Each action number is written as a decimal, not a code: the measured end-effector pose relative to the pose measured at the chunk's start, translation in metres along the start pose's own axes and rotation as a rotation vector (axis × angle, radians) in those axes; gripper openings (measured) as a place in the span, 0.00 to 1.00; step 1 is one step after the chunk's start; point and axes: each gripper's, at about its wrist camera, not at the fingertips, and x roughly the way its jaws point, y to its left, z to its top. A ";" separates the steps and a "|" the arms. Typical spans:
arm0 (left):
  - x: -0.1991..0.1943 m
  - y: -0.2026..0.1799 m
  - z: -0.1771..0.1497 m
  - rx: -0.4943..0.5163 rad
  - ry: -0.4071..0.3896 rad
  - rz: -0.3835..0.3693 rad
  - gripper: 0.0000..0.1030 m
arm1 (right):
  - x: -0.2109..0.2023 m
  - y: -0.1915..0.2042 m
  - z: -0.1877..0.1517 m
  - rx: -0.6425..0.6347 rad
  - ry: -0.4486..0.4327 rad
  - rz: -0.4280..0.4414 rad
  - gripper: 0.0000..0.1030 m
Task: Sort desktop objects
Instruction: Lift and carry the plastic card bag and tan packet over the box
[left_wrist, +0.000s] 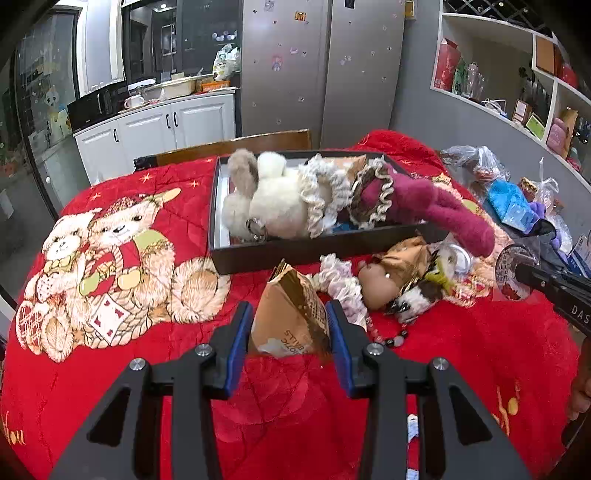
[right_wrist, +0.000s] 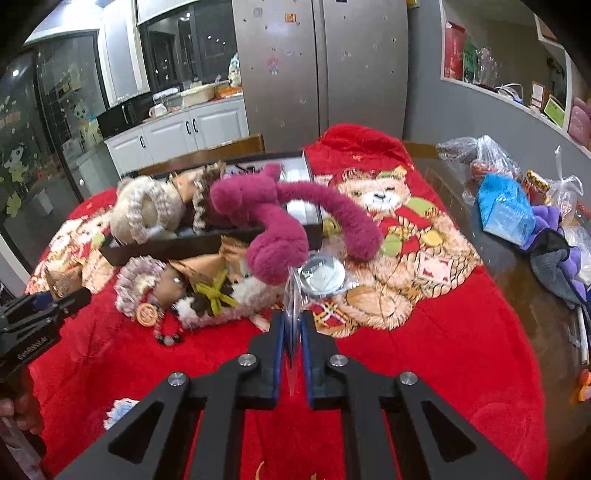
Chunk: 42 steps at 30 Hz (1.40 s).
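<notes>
Left gripper (left_wrist: 290, 325) holds a gold bag (left_wrist: 291, 317) over the red blanket (left_wrist: 147, 332). Right gripper (right_wrist: 291, 332) is squeezed tight on a clear packet (right_wrist: 293, 306). Toys fill the box (left_wrist: 295, 251).

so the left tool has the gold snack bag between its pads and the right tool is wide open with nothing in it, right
Not quite. The left tool does hold the gold snack bag, but the right tool is shut on a thin clear packet, as the right wrist view shows.
</notes>
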 end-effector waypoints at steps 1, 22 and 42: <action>-0.001 0.000 0.003 0.001 -0.002 0.000 0.40 | -0.004 0.001 0.003 -0.003 -0.007 0.001 0.08; 0.000 -0.018 0.089 0.050 -0.082 -0.006 0.40 | -0.008 0.077 0.090 -0.177 -0.086 0.069 0.08; 0.094 0.008 0.167 -0.008 -0.041 -0.004 0.40 | 0.070 0.091 0.161 -0.217 -0.049 0.082 0.08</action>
